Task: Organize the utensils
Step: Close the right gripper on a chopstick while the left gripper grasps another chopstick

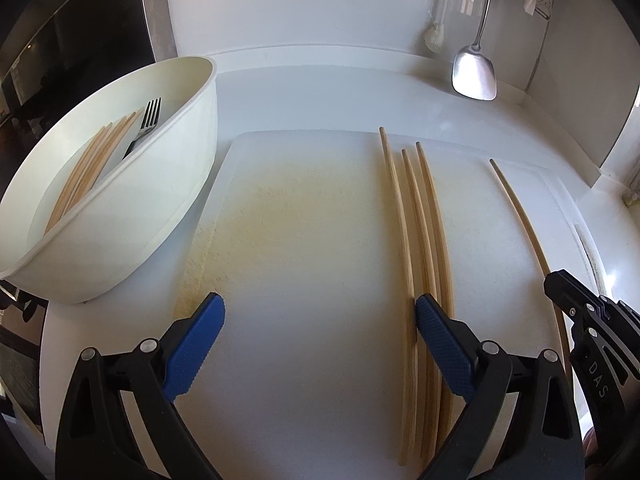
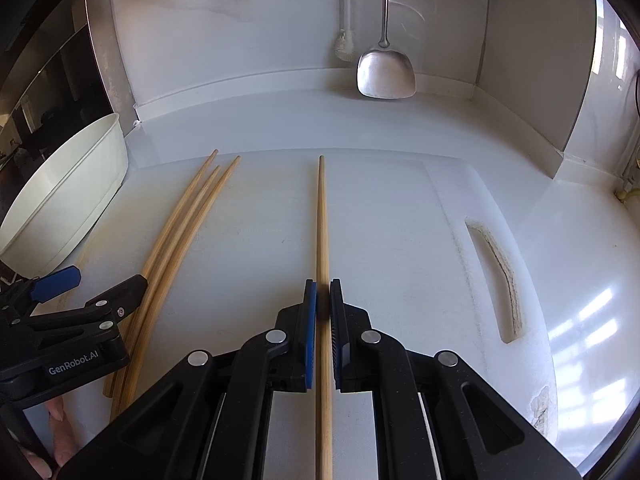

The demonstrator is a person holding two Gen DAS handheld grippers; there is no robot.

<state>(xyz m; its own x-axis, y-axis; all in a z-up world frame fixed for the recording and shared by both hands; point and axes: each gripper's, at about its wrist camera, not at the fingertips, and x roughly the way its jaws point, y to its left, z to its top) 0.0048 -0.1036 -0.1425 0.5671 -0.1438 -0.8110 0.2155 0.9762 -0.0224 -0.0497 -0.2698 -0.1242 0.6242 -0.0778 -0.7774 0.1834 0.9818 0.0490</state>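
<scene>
Three wooden chopsticks (image 1: 420, 248) lie side by side on the white cutting board (image 1: 304, 220); they also show in the right wrist view (image 2: 176, 236). A single chopstick (image 2: 322, 220) lies apart to their right, also seen in the left wrist view (image 1: 520, 208). My right gripper (image 2: 323, 292) is shut on this single chopstick, low over the board. My left gripper (image 1: 318, 308) is open, its right finger (image 1: 440, 340) over the three chopsticks. A white bowl (image 1: 132, 184) at the left holds several chopsticks (image 1: 88, 168) and a fork (image 1: 146, 124).
A metal spatula (image 2: 386, 72) and a white brush (image 2: 346, 46) hang on the back wall. The bowl (image 2: 68, 192) stands at the board's left edge. The board has a handle slot (image 2: 496, 276) at its right. A dark appliance (image 1: 72, 40) stands at the left.
</scene>
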